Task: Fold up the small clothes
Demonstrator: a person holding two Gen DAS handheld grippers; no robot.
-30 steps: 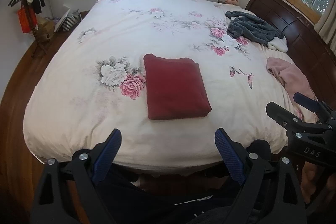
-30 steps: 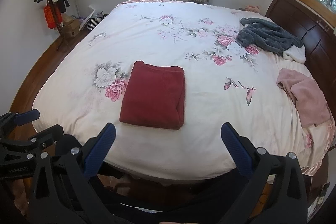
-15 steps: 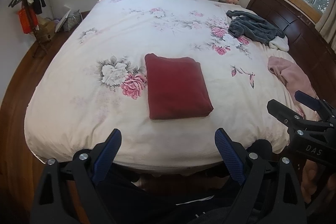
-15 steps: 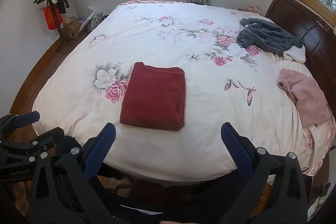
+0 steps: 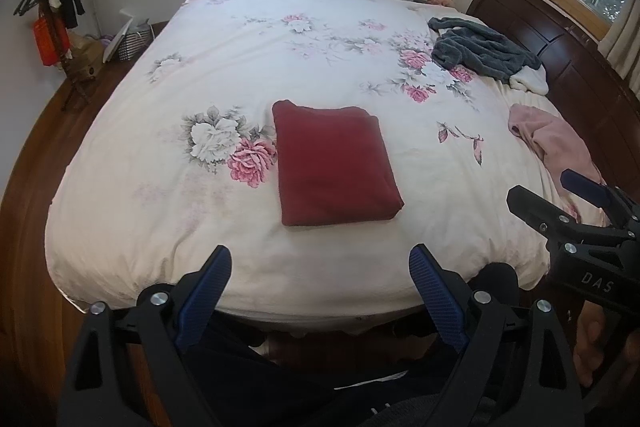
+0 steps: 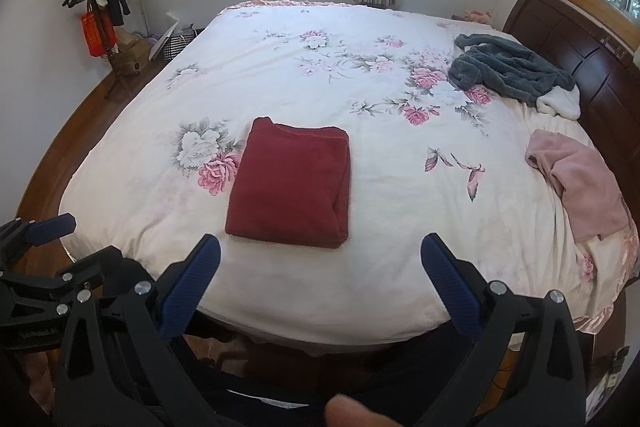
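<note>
1. Red garment (image 5: 334,163) lies folded in a neat rectangle near the front of the bed (image 5: 256,39), prob. parked there as finished.
2. Left hand-held gripper (image 5: 320,281) & right hand-held gripper (image 6: 320,269): both spread wide, empty, held back off the bed edge w/ nothing between the fingers.
3. Pink garment (image 6: 580,187) & grey garment (image 6: 508,69) sit crumpled by the headboard side, unfolded; pink is nearer, so likely next.

Bed cover (image 5: 248,67): cream, printed with pink and white flowers. Folded garment (image 5: 334,163): solid dark red. Garment by headboard (image 5: 484,53): grey-blue. Garment at right edge (image 5: 556,139): pale pink. Tool pads (image 6: 188,291): blue; frames black.
</note>
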